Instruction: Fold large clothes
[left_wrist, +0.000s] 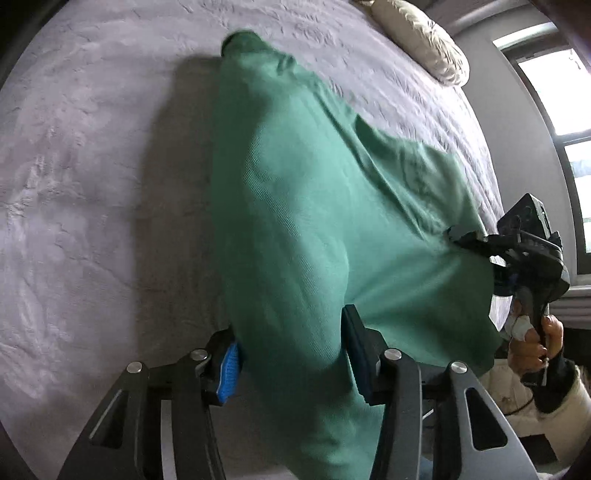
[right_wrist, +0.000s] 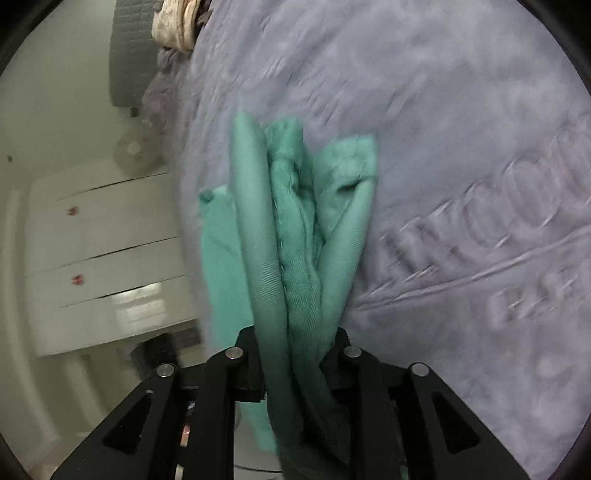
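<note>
Green garment bunched in left claw, right claw, above bed

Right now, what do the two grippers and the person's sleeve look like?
Left gripper: black linkage arms with round silver pivot pins, cut-out slots, and a bright blue ribbed pad on one of the jaws. Right gripper: same black linkage and silver pins, dark pads. In the left wrist view its boxy black camera housing shows. Sleeve: black cuff.
</note>
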